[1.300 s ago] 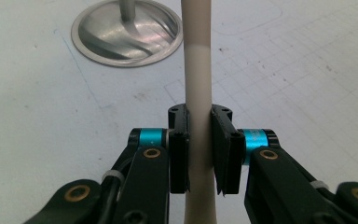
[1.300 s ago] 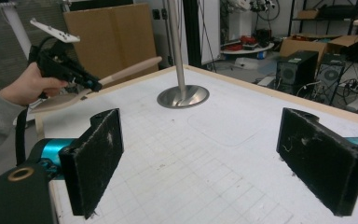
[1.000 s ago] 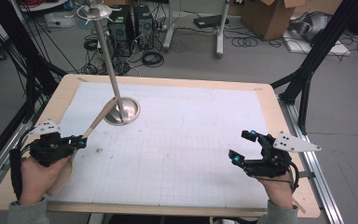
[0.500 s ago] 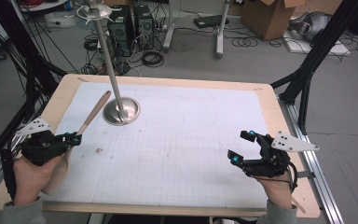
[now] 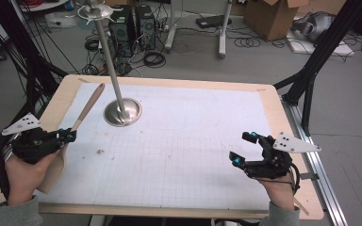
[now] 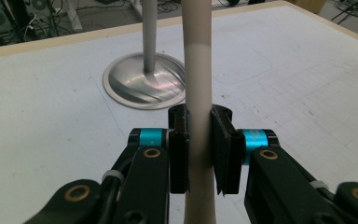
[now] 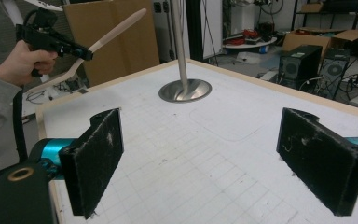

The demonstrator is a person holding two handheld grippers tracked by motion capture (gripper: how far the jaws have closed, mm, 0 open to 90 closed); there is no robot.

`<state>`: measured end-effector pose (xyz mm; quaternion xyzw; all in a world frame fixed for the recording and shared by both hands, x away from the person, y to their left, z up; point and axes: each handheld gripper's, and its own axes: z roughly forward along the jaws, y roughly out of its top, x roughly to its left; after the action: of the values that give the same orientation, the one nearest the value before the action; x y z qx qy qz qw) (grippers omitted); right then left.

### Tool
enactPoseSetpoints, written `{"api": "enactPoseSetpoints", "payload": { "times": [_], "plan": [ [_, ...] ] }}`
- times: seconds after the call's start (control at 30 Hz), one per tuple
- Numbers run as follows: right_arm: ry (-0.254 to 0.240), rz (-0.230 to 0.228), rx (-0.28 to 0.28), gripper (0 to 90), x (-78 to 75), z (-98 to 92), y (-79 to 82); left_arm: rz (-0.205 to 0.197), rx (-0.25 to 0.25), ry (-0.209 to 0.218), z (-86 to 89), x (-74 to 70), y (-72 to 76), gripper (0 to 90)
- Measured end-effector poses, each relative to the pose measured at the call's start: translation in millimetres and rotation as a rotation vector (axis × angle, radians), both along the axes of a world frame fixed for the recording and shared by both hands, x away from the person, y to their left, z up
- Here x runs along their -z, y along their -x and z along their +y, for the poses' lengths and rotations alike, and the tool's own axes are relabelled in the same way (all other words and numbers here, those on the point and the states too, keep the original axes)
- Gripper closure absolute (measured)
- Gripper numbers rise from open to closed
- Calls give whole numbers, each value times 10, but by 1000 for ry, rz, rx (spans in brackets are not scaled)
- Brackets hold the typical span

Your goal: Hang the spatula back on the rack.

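Looking from the high view, the left tongs [image 5: 68, 136] are clamped on a wooden spatula [image 5: 82, 113] held over the surface's [image 5: 169, 141] left edge, near the metal stand [image 5: 121, 112]. Left gripper view: pads squeeze the handle tight. Right gripper view: right tongs [image 7: 200, 158] gape wide, holding nothing.

Worktop [image 5: 283, 117]: pale wooden board, rounded corners, bare wood border showing on all sides. White gridded sheet [image 5: 193, 150] lies flat on it, covers nearly whole surface, faint rounded outline drawn near middle. Round metal base [image 5: 122, 112] of upright steel pole rests on sheet, far left part, pole rising from its centre. Small dark speck [image 5: 99, 151] on sheet, near left, well apart from base. Black frame struts flank worktop both sides.
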<state>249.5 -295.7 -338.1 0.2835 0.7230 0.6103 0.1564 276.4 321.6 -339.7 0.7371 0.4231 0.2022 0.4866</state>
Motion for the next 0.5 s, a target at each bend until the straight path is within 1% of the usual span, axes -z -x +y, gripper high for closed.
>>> {"api": "enactPoseSetpoints", "payload": {
  "times": [0.1,0.13,0.23,0.3,0.5],
  "plan": [
    [-1,-3,1,138,2,4,-5,-13,0,5,14,-55,-7,780],
    [-1,3,0,138,2,5,-2,-15,3,8,21,-70,-11,779],
    [-3,4,-1,138,2,7,-3,-23,8,30,53,-126,-31,779],
    [-3,3,-1,138,2,6,-2,-28,7,36,71,-156,-45,779],
    [-2,10,0,138,5,7,-2,-32,1,27,106,-220,-77,779]
  ]
}}
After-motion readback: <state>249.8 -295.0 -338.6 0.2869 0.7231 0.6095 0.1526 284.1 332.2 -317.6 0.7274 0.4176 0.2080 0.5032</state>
